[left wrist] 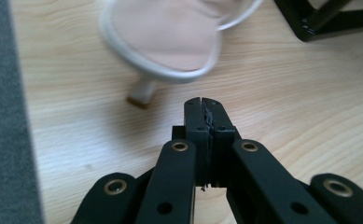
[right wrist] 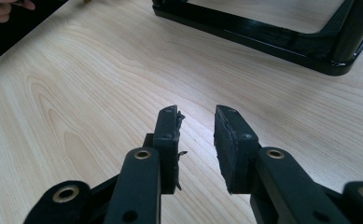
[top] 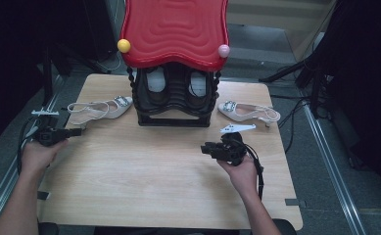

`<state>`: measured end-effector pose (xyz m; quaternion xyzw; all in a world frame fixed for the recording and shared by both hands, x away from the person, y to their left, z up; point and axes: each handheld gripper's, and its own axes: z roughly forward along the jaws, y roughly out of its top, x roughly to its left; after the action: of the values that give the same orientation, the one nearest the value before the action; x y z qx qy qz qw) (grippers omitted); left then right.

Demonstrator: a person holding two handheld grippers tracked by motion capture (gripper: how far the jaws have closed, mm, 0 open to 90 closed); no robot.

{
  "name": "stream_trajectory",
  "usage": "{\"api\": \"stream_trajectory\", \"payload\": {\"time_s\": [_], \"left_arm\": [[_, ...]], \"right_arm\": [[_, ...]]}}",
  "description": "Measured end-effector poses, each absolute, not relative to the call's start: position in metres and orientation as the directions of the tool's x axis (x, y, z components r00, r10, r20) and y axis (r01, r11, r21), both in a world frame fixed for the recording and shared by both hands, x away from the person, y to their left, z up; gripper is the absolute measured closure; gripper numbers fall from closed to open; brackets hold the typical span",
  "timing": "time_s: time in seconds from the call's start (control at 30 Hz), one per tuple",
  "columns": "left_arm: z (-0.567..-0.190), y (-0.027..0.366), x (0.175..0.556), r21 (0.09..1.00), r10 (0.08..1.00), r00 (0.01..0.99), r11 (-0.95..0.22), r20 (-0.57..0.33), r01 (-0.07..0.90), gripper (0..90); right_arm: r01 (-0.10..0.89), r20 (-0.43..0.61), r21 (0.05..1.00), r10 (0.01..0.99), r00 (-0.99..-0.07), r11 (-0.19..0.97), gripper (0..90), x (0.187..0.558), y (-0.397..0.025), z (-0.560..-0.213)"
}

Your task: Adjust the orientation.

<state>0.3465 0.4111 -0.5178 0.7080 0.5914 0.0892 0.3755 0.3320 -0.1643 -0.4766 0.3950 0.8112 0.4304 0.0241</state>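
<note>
A black shoe rack [top: 174,100] with a red wavy top [top: 174,30] stands at the back middle of the wooden table [top: 144,171]; two dark shoes sit inside it. A pale slingback shoe [top: 102,108] lies left of the rack, another [top: 247,111] to its right. My left gripper [top: 78,131] is at the table's left edge, shut and empty, just short of the left shoe's heel [left wrist: 142,91]. My right gripper [top: 205,148] hovers right of centre, open with nothing between its jaws [right wrist: 197,126], pointing toward the rack's base [right wrist: 272,39].
A yellow ball [top: 124,45] and a pink ball [top: 224,50] sit on the red top's front corners. Metal rails run along both sides of the table, and cables lie on the floor at the right. Bare wood spreads across the front half.
</note>
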Motion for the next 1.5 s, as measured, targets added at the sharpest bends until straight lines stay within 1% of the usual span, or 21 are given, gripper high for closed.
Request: {"api": "stream_trajectory", "payload": {"time_s": [0.07, 0.4, 0.5, 0.67, 0.83, 0.93, 1.1, 1.13, 1.27, 1.4, 1.5], "left_arm": [[-0.521, 0.416, 0.35, 0.637, 0.908, 0.268, 0.0, -0.324, 0.771, 90.0], [-0.531, 0.423, 0.373, 0.627, 0.928, 0.224, 0.013, -0.297, 0.779, 90.0], [-0.533, 0.421, 0.377, 0.627, 0.923, 0.224, 0.023, -0.312, 0.778, 90.0], [-0.531, 0.412, 0.378, 0.618, 0.913, 0.262, -0.014, -0.313, 0.786, 90.0], [-0.53, 0.405, 0.374, 0.609, 0.896, 0.259, 0.015, -0.36, 0.793, 90.0], [-0.529, 0.397, 0.372, 0.592, 0.89, 0.274, -0.005, -0.366, 0.806, 90.0], [-0.528, 0.383, 0.37, 0.579, 0.879, 0.279, -0.004, -0.387, 0.816, 90.0], [-0.528, 0.379, 0.369, 0.585, 0.882, 0.28, -0.006, -0.378, 0.811, 90.0], [-0.526, 0.369, 0.368, 0.572, 0.87, 0.273, 0.013, -0.411, 0.82, 90.0], [-0.522, 0.357, 0.367, 0.567, 0.869, 0.285, -0.006, -0.405, 0.824, 88.7], [-0.521, 0.356, 0.368, 0.55, 0.873, 0.264, 0.005, -0.41, 0.835, 84.8]], "right_arm": [[0.621, 0.301, 0.718, 0.664, -0.684, 0.315, 71.7, 0.332, -0.166, -0.477], [0.632, 0.298, 0.71, 0.681, -0.669, 0.31, 71.7, 0.327, -0.172, -0.477], [0.634, 0.297, 0.71, 0.685, -0.665, 0.306, 71.9, 0.325, -0.174, -0.479], [0.633, 0.294, 0.712, 0.691, -0.661, 0.303, 71.9, 0.322, -0.176, -0.478], [0.634, 0.295, 0.715, 0.695, -0.656, 0.294, 71.9, 0.321, -0.179, -0.478], [0.635, 0.297, 0.716, 0.695, -0.654, 0.292, 71.9, 0.321, -0.179, -0.477], [0.63, 0.295, 0.718, 0.692, -0.659, 0.295, 71.9, 0.323, -0.178, -0.477], [0.632, 0.296, 0.716, 0.691, -0.659, 0.295, 71.9, 0.323, -0.177, -0.477], [0.629, 0.292, 0.718, 0.691, -0.662, 0.299, 71.9, 0.323, -0.176, -0.477], [0.626, 0.289, 0.718, 0.689, -0.665, 0.303, 71.9, 0.323, -0.176, -0.477], [0.627, 0.289, 0.718, 0.691, -0.663, 0.301, 71.9, 0.323, -0.176, -0.476]]}}
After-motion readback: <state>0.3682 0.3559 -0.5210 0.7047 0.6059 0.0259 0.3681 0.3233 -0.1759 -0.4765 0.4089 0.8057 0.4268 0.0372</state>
